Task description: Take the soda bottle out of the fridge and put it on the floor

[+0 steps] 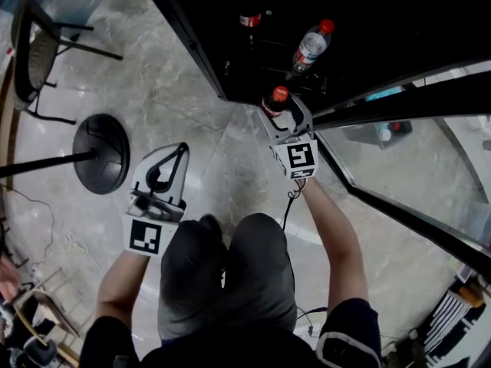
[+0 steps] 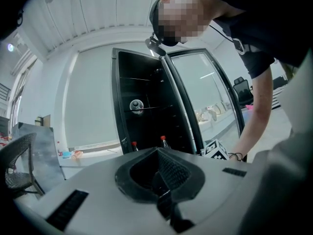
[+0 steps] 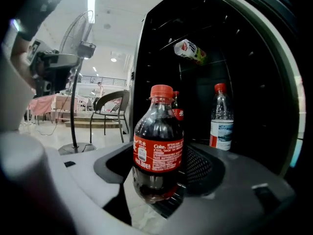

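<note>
The soda bottle [image 3: 157, 151] is dark cola with a red cap and red label. It stands upright between the jaws of my right gripper [image 3: 161, 180], which is shut on its lower body. In the head view the bottle [image 1: 276, 100] and right gripper [image 1: 282, 117] are at the front edge of the open black fridge [image 1: 230, 60], over pale marble floor. My left gripper [image 1: 170, 167] hangs beside the person's knee with its jaws together and nothing between them. It [image 2: 157, 153] points toward the fridge [image 2: 146, 106].
Inside the fridge stand another cola bottle [image 1: 248, 10] and a water bottle [image 1: 311, 46]; a further bottle [image 3: 190, 50] lies on an upper shelf. The glass door [image 1: 414, 152] swings out to the right. A fan base [image 1: 101, 153] and a chair [image 1: 34, 48] stand on the left.
</note>
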A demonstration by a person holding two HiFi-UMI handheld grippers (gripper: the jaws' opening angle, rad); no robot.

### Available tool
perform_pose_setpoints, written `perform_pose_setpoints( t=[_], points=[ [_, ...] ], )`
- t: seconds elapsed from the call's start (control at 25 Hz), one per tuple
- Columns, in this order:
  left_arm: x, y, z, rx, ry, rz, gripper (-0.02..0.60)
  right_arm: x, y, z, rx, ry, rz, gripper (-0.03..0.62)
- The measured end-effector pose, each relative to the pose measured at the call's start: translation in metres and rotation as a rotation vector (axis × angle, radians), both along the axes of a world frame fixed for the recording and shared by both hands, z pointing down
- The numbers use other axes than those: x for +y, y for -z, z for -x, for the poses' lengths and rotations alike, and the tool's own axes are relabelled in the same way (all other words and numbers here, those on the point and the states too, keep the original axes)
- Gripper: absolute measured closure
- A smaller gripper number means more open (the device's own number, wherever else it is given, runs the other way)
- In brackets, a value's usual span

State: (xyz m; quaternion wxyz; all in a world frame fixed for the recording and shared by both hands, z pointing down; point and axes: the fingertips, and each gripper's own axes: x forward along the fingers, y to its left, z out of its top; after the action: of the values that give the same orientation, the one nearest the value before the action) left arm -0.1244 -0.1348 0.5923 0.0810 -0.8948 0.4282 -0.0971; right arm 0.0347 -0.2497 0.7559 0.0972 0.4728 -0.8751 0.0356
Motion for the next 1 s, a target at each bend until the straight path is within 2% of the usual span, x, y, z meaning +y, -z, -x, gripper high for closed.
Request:
perform_pose_setpoints(
  t=[0.2,0.44,0.72,1.0],
  points=[
    [-0.002,-0.019,-0.004,0.000,-0.020,0.001,0.558,0.036,-0.032,0.002,0.013,0.054,0.030,0.279],
    [-0.004,-0.051,-0.009,-0.041,-0.071,0.006,0.558,0.066,-0.081,-0.004,0.005,0.060,0.086,0.281],
    [-0.008,-0.080,-0.010,-0.074,-0.085,0.015,0.558,0.093,-0.138,0.000,0.053,0.100,0.098,0.281],
    [-0.010,-0.106,-0.010,-0.089,-0.104,0.011,0.558,0.095,-0.194,-0.001,0.077,0.063,0.132,0.281]
  ],
)
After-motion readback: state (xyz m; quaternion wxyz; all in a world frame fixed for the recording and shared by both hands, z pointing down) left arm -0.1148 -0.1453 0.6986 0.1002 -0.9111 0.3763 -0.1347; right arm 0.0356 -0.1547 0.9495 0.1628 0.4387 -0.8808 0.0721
